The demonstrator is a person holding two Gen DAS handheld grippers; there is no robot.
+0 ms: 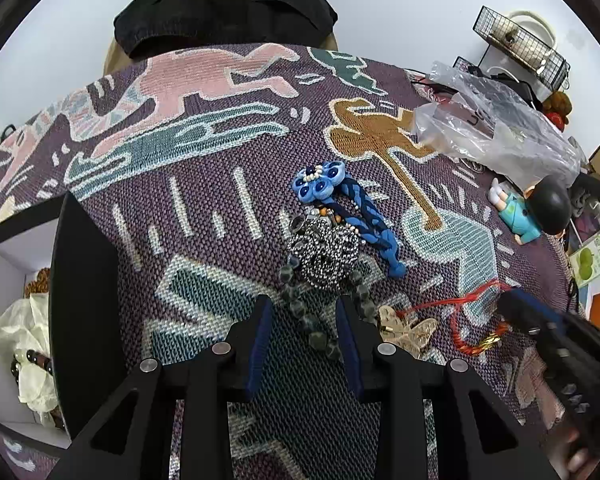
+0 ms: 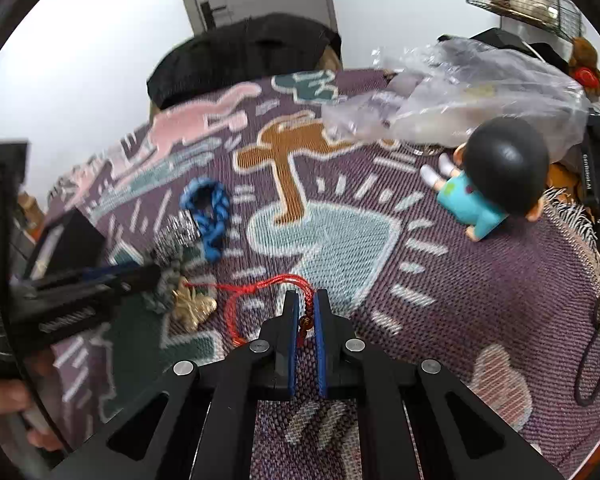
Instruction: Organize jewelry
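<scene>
A pile of jewelry lies on the patterned blanket (image 1: 204, 216): a blue braided piece with a flower (image 1: 340, 204), a black-and-white beaded piece (image 1: 324, 256), a grey-green bead string (image 1: 308, 316) and a gold butterfly pendant (image 1: 404, 326) on a red cord (image 1: 460, 304). My left gripper (image 1: 304, 312) is open, its fingers either side of the grey-green beads. My right gripper (image 2: 305, 300) is shut on the red cord (image 2: 260, 286), near its small gold bead. The gold pendant (image 2: 194, 308) lies to its left, beside the left gripper (image 2: 100, 280).
An open black box (image 1: 80, 300) with white paper inside stands at the left. A blue-clothed figurine (image 2: 488, 176), crumpled clear plastic bags (image 2: 460, 92), a wire basket (image 1: 520, 46) and a black cushion (image 1: 224, 12) lie at the far side. A black hair tie (image 2: 596, 352) lies right.
</scene>
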